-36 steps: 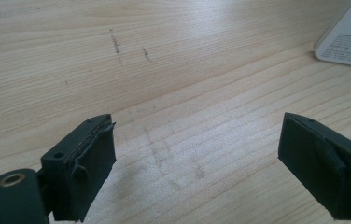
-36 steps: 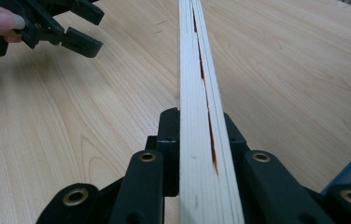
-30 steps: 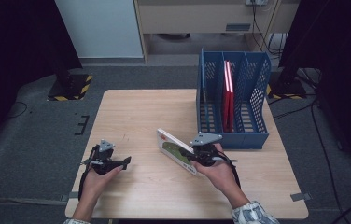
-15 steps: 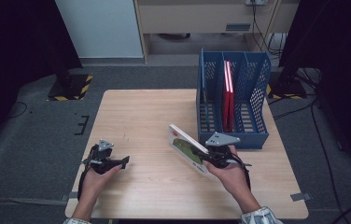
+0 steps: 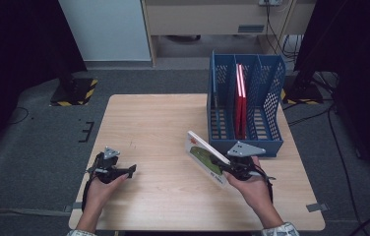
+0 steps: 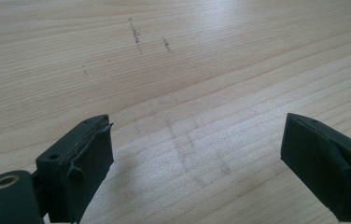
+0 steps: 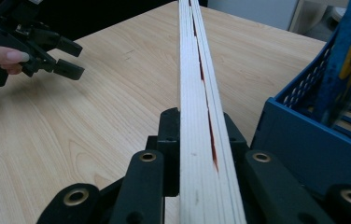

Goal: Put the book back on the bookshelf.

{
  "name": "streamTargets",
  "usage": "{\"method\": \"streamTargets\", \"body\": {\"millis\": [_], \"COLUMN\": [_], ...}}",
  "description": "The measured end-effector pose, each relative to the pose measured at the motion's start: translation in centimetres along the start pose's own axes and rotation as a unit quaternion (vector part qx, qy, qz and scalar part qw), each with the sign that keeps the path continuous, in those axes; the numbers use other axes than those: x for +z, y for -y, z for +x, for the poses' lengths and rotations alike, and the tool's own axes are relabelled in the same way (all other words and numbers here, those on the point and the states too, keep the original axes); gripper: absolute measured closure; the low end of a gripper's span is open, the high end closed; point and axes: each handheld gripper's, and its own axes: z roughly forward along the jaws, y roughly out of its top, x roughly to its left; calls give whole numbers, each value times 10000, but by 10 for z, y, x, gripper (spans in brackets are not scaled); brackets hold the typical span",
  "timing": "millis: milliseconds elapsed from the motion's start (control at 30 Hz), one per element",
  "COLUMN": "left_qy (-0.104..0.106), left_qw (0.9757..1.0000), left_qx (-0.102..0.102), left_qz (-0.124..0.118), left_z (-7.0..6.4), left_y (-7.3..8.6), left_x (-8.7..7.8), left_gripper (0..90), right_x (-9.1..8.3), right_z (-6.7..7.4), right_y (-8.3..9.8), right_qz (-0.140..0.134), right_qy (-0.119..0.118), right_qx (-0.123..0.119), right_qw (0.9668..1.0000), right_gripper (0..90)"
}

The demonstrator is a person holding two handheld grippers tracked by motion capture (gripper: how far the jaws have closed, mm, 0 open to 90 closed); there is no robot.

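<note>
My right gripper (image 5: pixel 221 166) is shut on a thin picture book (image 5: pixel 203 157) with a white and green cover. It holds the book tilted on its edge above the table, just in front of the blue file rack (image 5: pixel 271 88). In the right gripper view the book's page edges (image 7: pixel 197 93) run straight up from between the jaws of the right gripper (image 7: pixel 201 135), with the rack wall (image 7: pixel 313 140) close on the right. My left gripper (image 5: pixel 130 171) rests low at the table's near left, open, with bare wood between the jaws of this left gripper (image 6: pixel 197 149).
A red book (image 5: pixel 241 98) stands upright in a middle slot of the rack. The wooden table (image 5: pixel 163 123) has free room between the two hands. Dark floor, cables and a yellow-black striped base (image 5: pixel 77 91) surround the table.
My right gripper has carried the book to the right, closer to the front of the blue rack. The left hand has stayed where it was.
</note>
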Motion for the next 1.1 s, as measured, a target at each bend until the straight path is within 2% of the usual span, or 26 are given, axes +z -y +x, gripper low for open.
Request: {"method": "streamTargets", "body": {"millis": [300,833,1100], "left_qy": [-46,-102,-79], "left_qw": [10000,9998,9998], "left_qx": [-2,-114,-75], "left_qz": [38,133,187], "left_z": [1,7,4], "left_y": [1,3,2], "left_x": [3,11,14], "left_gripper": [59,51,48], "right_x": [-29,-55,-80], "right_z": [-2,-6,-10], "right_y": [4,13,21], "right_qz": [-76,-108,-142], "right_qy": [116,284,442], "right_qx": [34,77,174], "right_qw": [9999,9995,9988], "right_gripper": [763,763,763]}}
